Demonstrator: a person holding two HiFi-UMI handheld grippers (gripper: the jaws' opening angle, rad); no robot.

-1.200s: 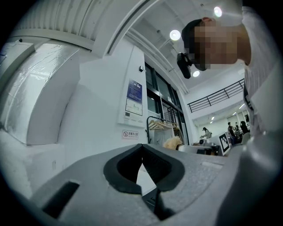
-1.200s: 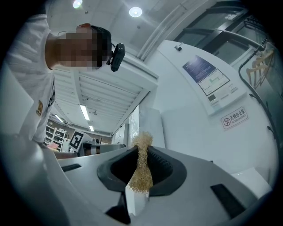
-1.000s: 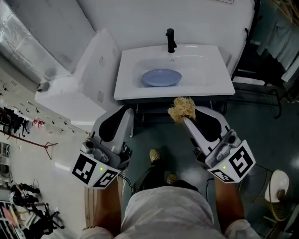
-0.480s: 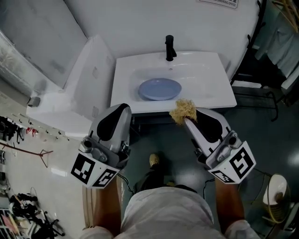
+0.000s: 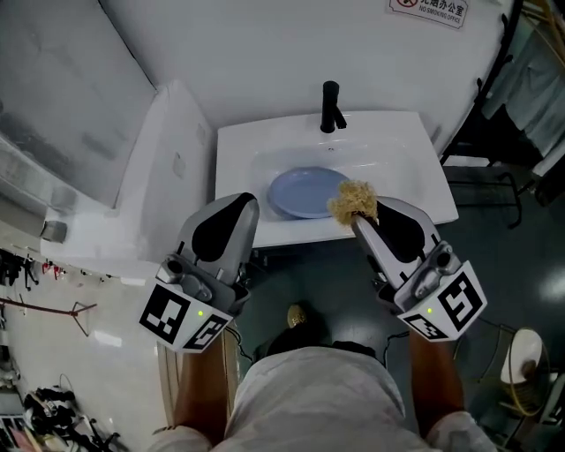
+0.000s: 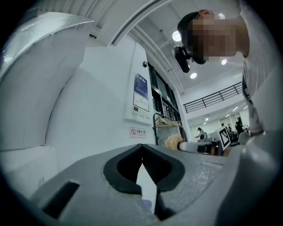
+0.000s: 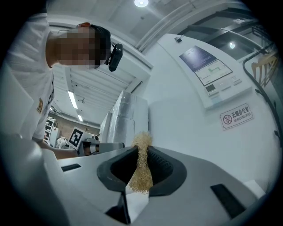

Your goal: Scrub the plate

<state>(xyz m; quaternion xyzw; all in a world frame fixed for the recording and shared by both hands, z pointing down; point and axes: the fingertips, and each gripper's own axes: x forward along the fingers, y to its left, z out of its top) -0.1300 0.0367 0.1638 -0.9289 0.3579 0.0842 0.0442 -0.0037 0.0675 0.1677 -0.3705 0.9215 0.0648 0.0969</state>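
Observation:
A pale blue plate lies in the basin of a white sink below a black tap. My right gripper is shut on a straw-coloured fibre scrubber, whose tuft hangs over the plate's right edge; in the right gripper view the scrubber is pinched between the dark pads. My left gripper is shut with nothing in it, held over the sink's front rim left of the plate. Its jaws meet tip to tip.
A white sloped cabinet stands left of the sink against a white wall. A dark metal rack is at the right. The person's legs and a shoe are below, on a grey floor. A no-smoking sign hangs above the tap.
Both grippers have come forward toward the sink. The scrubber has gone from in front of the sink's rim to over the plate's right edge.

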